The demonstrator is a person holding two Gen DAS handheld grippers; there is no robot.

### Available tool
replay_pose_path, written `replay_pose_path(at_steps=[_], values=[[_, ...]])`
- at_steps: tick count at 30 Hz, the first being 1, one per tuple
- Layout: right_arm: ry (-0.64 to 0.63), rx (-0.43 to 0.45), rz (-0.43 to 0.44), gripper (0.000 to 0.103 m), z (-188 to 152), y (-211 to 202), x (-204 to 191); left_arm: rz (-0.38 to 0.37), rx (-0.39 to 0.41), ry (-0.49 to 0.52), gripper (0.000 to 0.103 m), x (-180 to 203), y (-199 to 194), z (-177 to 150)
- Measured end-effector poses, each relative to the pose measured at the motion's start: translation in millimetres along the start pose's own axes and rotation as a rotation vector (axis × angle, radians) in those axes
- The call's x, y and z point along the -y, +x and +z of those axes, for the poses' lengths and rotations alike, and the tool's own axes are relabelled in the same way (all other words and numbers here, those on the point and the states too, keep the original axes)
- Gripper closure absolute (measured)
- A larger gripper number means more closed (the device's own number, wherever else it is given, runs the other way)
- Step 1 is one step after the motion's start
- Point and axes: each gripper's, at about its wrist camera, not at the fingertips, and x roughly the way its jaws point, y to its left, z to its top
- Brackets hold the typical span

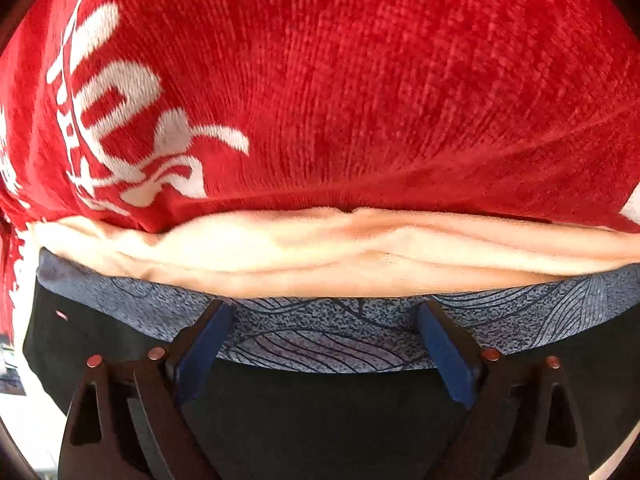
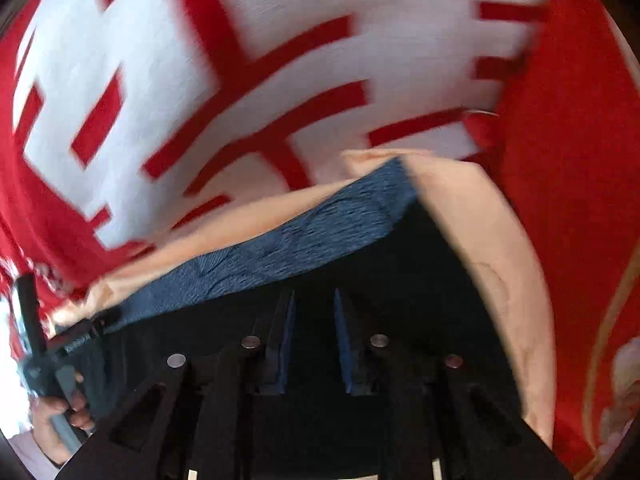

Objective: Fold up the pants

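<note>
Our left gripper (image 1: 324,320) gapes wide over the pants (image 1: 320,420), its jaws straddling their patterned waistband (image 1: 320,340) but gripping nothing. Our right gripper (image 2: 314,308) looks nearly closed low over the black cloth, perhaps pinching it; we can't tell. The pants lie on a red-and-white blanket (image 1: 360,80), cream lining (image 1: 280,248) peeking out.

pants (image 1: 320,420) cut off by edge; R view blurred; R grip unclear
</note>
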Motion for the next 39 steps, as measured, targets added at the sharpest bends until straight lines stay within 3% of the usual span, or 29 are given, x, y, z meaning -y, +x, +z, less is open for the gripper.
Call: replay_pose_path(at_steps=[2,5,10,16,29,35,39], values=[[0.027,0.010,-0.024,0.073,-1,-10,4,0.021,-0.005,0.024,0.007,3,-7,2],[0.075,0.013,0.035,0.056,-8,-30,3,0.011,-0.010,0.054,0.007,6,-26,7],[0.121,-0.011,0.111,0.054,-38,-57,-1,-0.036,-0.029,0.092,0.007,12,-47,-3],[0.209,-0.064,0.163,0.054,-66,-56,8,-0.048,-0.044,0.130,0.007,27,-52,-18],[0.276,-0.089,0.166,0.054,-82,-40,23,-0.066,-0.036,0.162,0.007,70,-79,-39],[0.291,-0.087,0.172,0.053,-83,-42,28,-0.070,-0.040,0.170,0.007,71,-81,-44],[0.306,-0.085,0.182,0.053,-87,-42,31,-0.112,-0.032,0.172,0.007,89,-98,-52]])
